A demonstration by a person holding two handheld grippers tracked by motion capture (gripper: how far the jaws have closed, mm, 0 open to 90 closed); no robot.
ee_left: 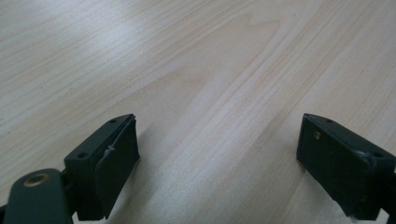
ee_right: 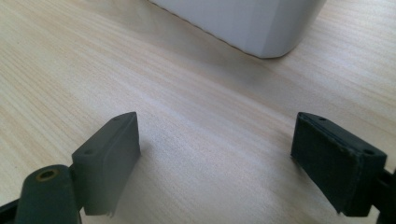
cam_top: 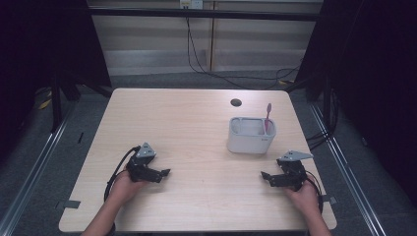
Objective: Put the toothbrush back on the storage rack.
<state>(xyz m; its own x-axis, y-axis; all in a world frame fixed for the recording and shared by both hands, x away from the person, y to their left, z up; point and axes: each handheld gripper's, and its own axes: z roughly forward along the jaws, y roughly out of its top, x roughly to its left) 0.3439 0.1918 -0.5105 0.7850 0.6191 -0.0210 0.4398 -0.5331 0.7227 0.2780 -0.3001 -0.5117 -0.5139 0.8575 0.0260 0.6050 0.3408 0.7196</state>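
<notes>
High view adds pink toothbrush (cam_top: 268, 117) in holder (cam_top: 248, 140) (upright).

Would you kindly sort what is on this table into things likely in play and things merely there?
Likely in play:
- pink toothbrush, upright in the holder
- white holder
- left tongs, open
- right tongs, open

Merely there:
- dark hole in the table
- cables on the floor behind

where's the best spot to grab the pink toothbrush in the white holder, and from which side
Grip the pink toothbrush on the upper part that sticks out above the white holder, coming down from above. It stands nearly upright in the holder's right end, so the walls block a low sideways grab. The right gripper, open and nearest, looks the likelier choice; close the fingers across the thin handle and lift straight up.
</notes>
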